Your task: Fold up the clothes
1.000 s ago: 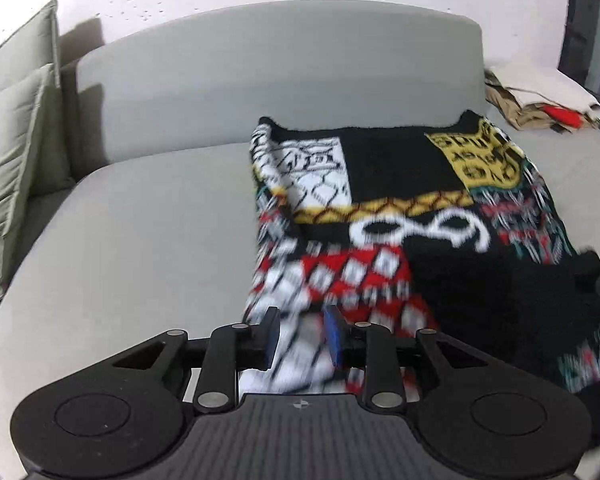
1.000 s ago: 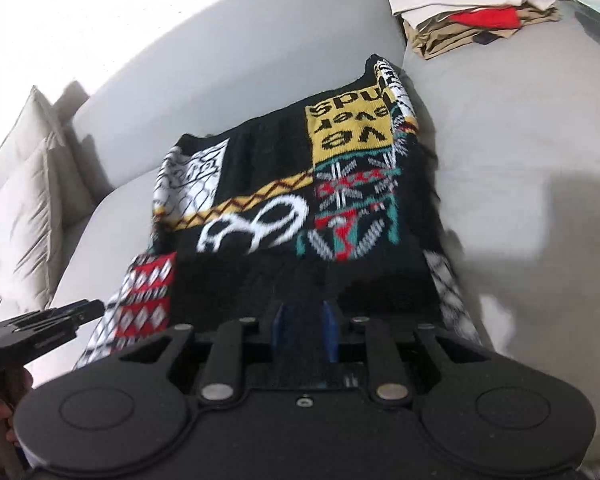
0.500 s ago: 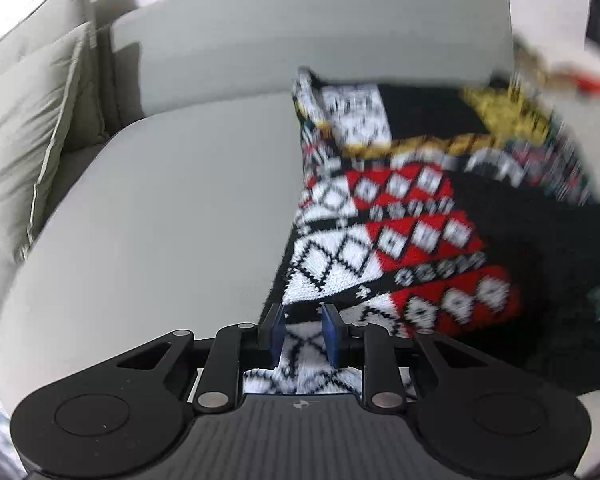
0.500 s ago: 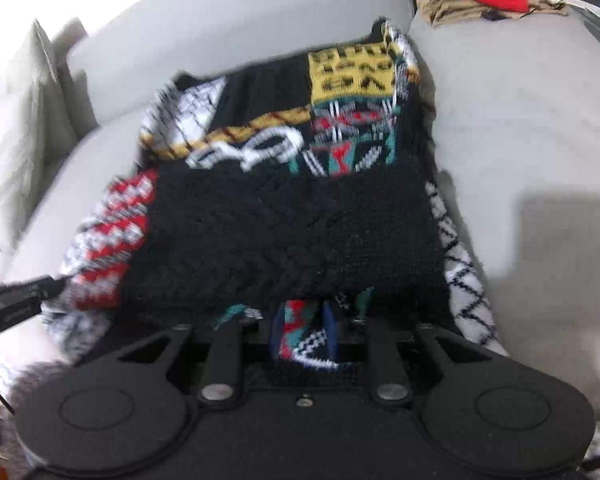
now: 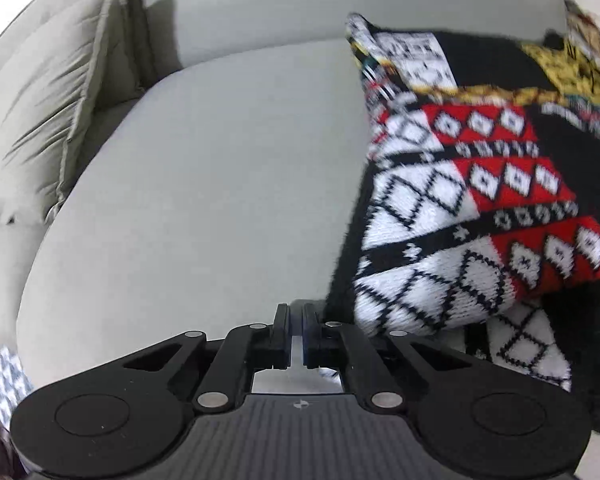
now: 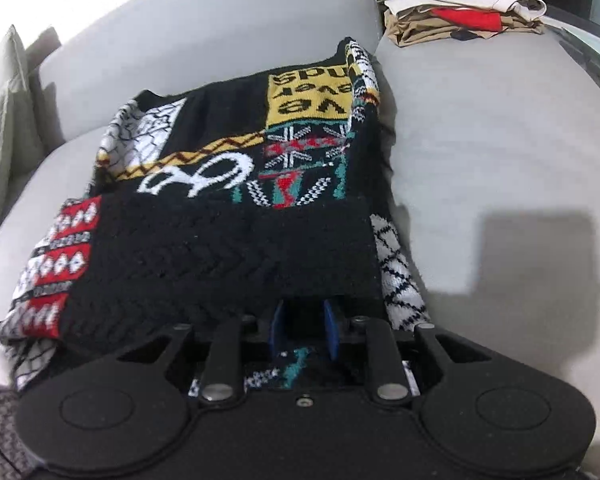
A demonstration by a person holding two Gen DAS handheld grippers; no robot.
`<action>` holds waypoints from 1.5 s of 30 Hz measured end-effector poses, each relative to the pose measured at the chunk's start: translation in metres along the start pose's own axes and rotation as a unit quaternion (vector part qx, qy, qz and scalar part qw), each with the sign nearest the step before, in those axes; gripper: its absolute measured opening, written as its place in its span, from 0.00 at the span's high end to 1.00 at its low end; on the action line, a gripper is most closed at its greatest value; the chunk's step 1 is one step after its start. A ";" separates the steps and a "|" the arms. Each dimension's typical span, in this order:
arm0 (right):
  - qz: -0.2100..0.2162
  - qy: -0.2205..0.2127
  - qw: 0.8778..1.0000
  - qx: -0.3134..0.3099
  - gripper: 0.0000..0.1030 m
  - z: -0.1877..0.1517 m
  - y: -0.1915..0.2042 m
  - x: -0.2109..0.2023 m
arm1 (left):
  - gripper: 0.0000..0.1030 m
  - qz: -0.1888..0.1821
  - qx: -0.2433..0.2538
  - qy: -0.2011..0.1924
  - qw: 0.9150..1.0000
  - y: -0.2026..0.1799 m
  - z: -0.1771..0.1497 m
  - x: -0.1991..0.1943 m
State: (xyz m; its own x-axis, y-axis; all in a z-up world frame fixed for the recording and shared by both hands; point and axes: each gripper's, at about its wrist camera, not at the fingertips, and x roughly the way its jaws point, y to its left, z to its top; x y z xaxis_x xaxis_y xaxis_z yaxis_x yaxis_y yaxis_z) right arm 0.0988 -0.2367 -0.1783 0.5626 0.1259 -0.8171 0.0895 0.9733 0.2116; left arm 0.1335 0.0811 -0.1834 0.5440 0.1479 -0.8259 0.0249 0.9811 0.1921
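Spreading across the grey sofa (image 6: 500,128), the patchwork knit sweater (image 6: 228,216) runs lengthwise away from me toward the backrest, its near hem doubled up over the body. My right tongs (image 6: 302,334) sit right at that near edge, blue pads apart with knit lying between them; whether they pinch it I cannot tell. My left tongs (image 5: 296,334) are nearly shut on nothing, with the sweater just off to their right. A folded clothes pile (image 6: 456,12) and cushions (image 5: 56,92) sit well clear.
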 end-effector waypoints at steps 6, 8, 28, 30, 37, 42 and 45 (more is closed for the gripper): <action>0.062 -0.019 0.997 0.036 0.78 -0.010 -0.010 -0.046 | 0.88 -0.082 -0.028 -0.078 0.993 0.010 -0.007 -0.048; 0.075 -0.012 0.997 0.033 0.78 -0.016 -0.006 -0.048 | 0.87 -0.110 -0.023 -0.100 0.989 0.004 -0.008 -0.059; 0.061 -0.018 0.996 0.057 0.71 0.000 -0.013 -0.045 | 0.77 -0.111 0.018 -0.110 0.988 -0.031 0.031 -0.070; 0.057 -0.027 0.996 0.061 0.72 0.016 -0.012 -0.036 | 0.77 -0.117 0.019 -0.111 0.987 -0.043 0.051 -0.062; 0.032 -0.016 0.997 0.062 0.74 0.052 -0.005 0.018 | 0.86 -0.126 0.019 -0.075 0.989 -0.077 0.110 0.015; 0.004 0.008 0.999 0.035 0.80 0.041 -0.004 0.052 | 0.87 -0.119 0.035 -0.022 0.992 -0.091 0.104 0.061; -0.004 0.005 1.000 0.019 0.80 0.038 0.000 0.053 | 0.87 -0.113 0.043 -0.028 0.992 -0.095 0.104 0.056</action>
State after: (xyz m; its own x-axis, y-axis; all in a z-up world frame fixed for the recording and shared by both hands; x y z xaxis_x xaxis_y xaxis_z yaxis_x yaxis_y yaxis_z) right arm 0.1595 -0.2371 -0.2011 0.5539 0.1205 -0.8238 0.1249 0.9663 0.2253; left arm 0.2487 -0.0164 -0.1930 0.5620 -0.0850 -0.8228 0.2223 0.9736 0.0512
